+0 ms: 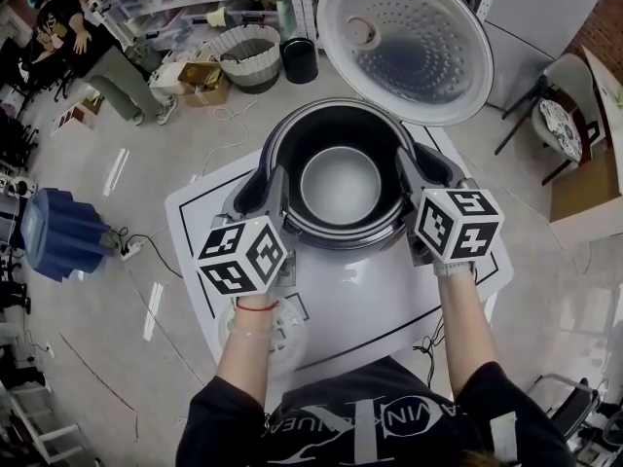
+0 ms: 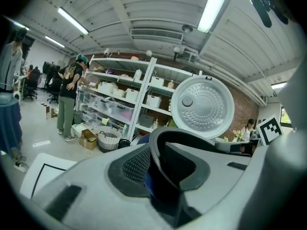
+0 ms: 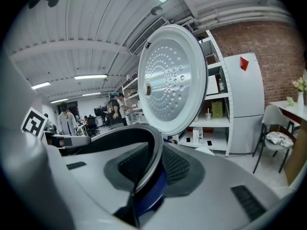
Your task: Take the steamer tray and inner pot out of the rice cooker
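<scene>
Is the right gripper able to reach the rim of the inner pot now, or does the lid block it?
Yes, it seems so: the lid stands fully open, and the right gripper already has its jaws on the rim of the inner pot.

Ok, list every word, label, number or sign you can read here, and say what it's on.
No text here can be quoted with confidence.
Shirt: large pale lettering, upside down and cut off, not legible.
Left marker cube and right marker cube: square codes only, no words.
Red sticker on the fridge: no text visible.
Shelf boxes: labels too small to read.
</scene>
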Demonstrator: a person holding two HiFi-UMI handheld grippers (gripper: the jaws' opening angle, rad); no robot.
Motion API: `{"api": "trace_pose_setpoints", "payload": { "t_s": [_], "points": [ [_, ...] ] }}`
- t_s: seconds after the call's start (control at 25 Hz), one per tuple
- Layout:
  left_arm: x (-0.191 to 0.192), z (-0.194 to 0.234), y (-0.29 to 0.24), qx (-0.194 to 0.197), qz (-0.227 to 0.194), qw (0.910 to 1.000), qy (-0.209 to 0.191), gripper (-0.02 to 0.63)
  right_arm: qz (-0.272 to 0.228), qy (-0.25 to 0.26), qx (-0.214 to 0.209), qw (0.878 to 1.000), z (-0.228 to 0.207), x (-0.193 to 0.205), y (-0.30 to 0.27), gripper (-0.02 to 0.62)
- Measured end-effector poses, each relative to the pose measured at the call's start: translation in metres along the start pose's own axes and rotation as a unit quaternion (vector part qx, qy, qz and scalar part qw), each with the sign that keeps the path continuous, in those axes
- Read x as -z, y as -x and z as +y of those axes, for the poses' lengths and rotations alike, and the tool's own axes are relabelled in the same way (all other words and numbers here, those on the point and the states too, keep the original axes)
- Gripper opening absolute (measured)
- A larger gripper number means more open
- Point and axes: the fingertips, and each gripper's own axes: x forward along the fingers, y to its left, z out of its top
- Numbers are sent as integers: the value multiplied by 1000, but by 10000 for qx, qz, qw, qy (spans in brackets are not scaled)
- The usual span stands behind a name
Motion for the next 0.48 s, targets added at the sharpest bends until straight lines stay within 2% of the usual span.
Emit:
{"api": "trace_pose_setpoints", "payload": {
  "t_s": [0.32, 0.48],
  "points": [
    [-4, 3, 3, -108, -138, 9994, 291, 87, -158, -66, -212, 9996, 5, -7, 2, 91],
    [-17, 1, 10, -86, -387, 9982, 451, 79, -329, -74, -247, 9991, 10, -20, 5, 89]
  ]
}}
